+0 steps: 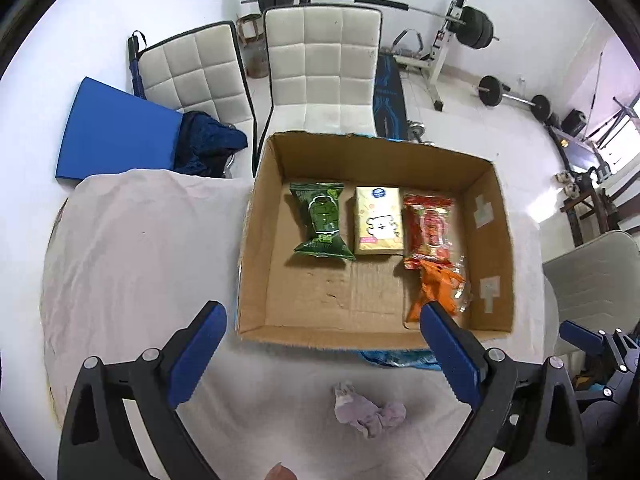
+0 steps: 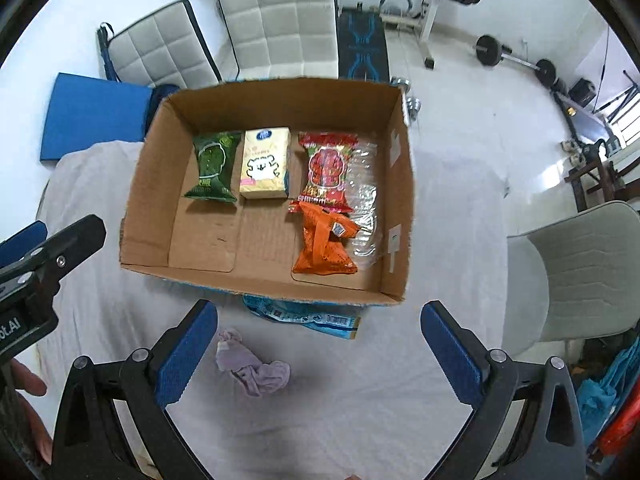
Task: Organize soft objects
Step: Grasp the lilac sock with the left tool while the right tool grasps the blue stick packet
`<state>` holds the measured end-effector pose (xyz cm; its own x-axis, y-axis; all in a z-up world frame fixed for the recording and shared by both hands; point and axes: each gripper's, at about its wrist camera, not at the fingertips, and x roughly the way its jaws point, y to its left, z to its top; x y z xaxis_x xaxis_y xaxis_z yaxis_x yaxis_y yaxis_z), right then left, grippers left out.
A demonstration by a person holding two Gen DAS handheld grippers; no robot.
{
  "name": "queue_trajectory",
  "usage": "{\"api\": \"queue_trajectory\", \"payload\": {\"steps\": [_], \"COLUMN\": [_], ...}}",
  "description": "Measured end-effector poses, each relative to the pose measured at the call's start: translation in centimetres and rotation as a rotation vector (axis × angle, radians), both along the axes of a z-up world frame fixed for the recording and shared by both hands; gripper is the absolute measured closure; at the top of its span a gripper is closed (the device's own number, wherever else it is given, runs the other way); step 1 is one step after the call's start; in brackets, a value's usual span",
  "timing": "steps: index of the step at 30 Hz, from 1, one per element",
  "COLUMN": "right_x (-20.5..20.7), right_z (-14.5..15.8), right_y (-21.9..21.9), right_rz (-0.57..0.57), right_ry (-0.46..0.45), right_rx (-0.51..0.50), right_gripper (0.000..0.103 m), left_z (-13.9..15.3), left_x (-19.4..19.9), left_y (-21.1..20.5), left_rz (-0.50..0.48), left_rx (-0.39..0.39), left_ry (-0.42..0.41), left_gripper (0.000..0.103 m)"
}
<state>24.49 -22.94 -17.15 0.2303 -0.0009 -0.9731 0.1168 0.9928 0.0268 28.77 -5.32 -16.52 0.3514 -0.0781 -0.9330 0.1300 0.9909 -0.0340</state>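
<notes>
White cloth covers the table [image 2: 440,208], with padded chairs [image 1: 320,68] and barbells [image 1: 472,26] behind. The cardboard box [image 2: 264,104] holds a green packet [image 2: 212,166], yellow tissue pack [image 2: 266,164], red packet [image 2: 326,170] and orange packet [image 2: 322,246]. A crumpled lilac cloth [image 2: 254,366] lies before it. Left gripper [image 1: 322,358] and right gripper [image 2: 318,354] gape wide, empty.
</notes>
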Motion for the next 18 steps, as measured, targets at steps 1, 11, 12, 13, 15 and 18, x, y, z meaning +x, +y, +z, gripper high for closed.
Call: {"api": "queue_trajectory", "payload": {"steps": [1,11,12,13,15,18], "right_x": [-0.5,-4.4,-4.7,-4.9,-5.2,-5.3], "right_z": [0.4,3.8,3.9,4.0,3.8,3.3], "right_y": [-0.1,-0.5,-0.5,-0.4,-0.4,-0.6], "right_rz": [-0.005,-0.022,-0.02,-0.019,-0.015,-0.016], "right_ry": [-0.012,-0.088,-0.091,-0.093,-0.101,-0.113], "right_rx": [0.005,0.039,0.036,0.036,0.033,0.029], "right_gripper": [0.0,0.0,0.0,0.0,0.0,0.0], "left_z": [0.6,3.9,3.9,4.0,3.9,3.4], "left_x": [-0.6,-4.9,-5.0,-5.3,-5.8,-5.9], "left_y": [0.1,0.2,0.2,0.2,0.2,0.2], "left_rz": [-0.001,-0.01,-0.008,-0.004,-0.004,0.001], "left_rx": [-0.006,0.006,0.003,0.001,-0.013,-0.019], "left_ry": [-0.012,-0.086,-0.087,-0.088,-0.081,-0.056], "left_gripper": [0.004,0.004,0.004,0.004,0.004,0.004]}}
